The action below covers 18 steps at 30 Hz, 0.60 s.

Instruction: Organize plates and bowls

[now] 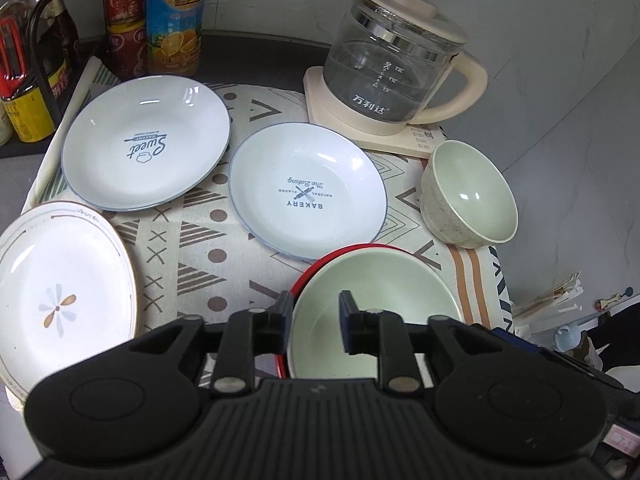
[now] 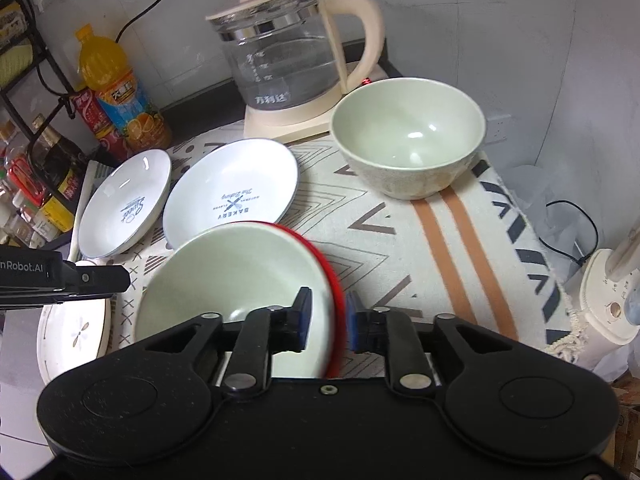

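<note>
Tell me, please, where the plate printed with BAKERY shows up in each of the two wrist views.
Left wrist view: the BAKERY plate lies at the centre of the picture, just beyond the red-rimmed bowl.
Right wrist view: the BAKERY plate lies left of centre, again just beyond the red-rimmed bowl.
Shared landmark: the glass kettle stands behind the plate, to its right, in both views.

Three plates: Sweet plate (image 1: 146, 144), Bakery plate (image 1: 306, 192), flower plate (image 1: 60, 292); two bowls: red bowl (image 1: 372, 304), speckled bowl (image 1: 468, 194). One kettle (image 1: 394, 60); one juice bottle (image 1: 174, 16); two grippers: left gripper (image 1: 316, 320), right gripper (image 2: 328, 320).
</note>
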Tool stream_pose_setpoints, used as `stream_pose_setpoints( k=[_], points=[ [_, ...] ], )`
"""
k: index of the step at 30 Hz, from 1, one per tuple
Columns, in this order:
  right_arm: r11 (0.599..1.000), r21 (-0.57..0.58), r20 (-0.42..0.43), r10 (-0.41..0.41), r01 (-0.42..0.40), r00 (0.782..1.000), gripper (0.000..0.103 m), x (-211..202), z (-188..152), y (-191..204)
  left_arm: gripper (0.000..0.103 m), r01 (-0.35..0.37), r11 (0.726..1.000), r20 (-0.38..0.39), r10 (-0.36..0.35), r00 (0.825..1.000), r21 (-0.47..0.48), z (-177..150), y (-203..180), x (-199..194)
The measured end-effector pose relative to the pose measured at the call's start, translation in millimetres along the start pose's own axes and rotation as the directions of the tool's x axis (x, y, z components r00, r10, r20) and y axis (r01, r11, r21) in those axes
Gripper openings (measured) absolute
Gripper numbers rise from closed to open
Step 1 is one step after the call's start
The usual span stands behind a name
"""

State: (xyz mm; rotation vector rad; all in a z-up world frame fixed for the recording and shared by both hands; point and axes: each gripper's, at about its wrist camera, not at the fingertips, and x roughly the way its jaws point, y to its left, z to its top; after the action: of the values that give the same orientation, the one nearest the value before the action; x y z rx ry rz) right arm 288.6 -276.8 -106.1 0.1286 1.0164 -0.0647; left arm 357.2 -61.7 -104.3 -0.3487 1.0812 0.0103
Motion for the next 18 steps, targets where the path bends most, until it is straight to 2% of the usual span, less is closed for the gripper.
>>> stream_pose_setpoints(
  k=[2,3,6,18],
  points=[
    [1.0,0.014,0.01,0.011,-0.012,1.0,0.039,-6,1,-4,0.041,-0.002,1.0,-0.001,0.002,1.0,0.008,2,-5,0],
    [1.0,0.022,0.016,0.011,-0.011,1.0,0.047,-9,2,-6,0.045,0.001,1.0,0.0,-0.001,1.0,0.013,2,-8,1],
    [0.999,0.042,0.039,0.003,-0.005,0.999,0.051,-16,2,-14,0.051,0.013,1.0,0.002,-0.013,1.0,0.017,5,-15,1],
    [0.991,0.127,0.088,-0.057,0.046,0.995,0.074,-24,9,-43,0.056,0.056,0.995,-0.001,-0.056,0.998,0.087,22,-50,19]
  ],
)
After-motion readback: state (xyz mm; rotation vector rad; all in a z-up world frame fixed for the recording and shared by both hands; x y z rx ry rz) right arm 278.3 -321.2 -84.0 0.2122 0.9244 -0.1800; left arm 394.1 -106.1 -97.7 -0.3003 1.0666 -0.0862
